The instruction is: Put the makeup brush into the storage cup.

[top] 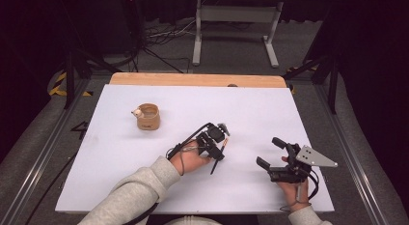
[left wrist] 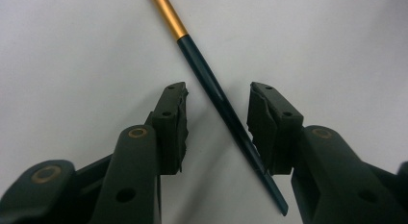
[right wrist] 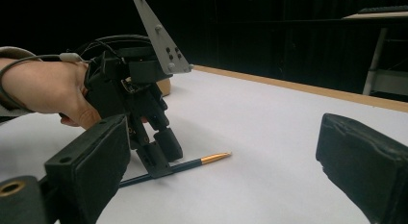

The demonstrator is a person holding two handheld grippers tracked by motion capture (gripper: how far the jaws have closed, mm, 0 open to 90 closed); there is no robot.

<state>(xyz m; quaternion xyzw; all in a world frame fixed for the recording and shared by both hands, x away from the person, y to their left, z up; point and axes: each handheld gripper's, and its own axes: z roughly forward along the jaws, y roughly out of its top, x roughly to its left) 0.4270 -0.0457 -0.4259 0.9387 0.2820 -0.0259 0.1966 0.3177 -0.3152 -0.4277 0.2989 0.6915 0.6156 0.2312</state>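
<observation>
A slim pen (top: 213, 166) with a dark blue barrel and a gold end lies flat on the white table (top: 120, 152), just left of centre. My left gripper (top: 218, 155) points down over it, one jaw on each side. In the left gripper view the pen (left wrist: 202, 65) runs slantwise between the pads (left wrist: 174, 123); the right pad is close against it and the left pad stands apart, so the left gripper (left wrist: 219, 113) is open. The right gripper view shows the left gripper (right wrist: 161, 156) straddling the pen (right wrist: 207, 159). My right gripper (top: 270, 151) rests open at the front right, nothing between its jaws.
A short round wooden cup (top: 148, 117) with a small pale object at its rim stands at the back left. A bare wooden strip (top: 197, 80) runs along the table's far edge. Beyond it are a white desk frame (top: 236, 15) and floor cables.
</observation>
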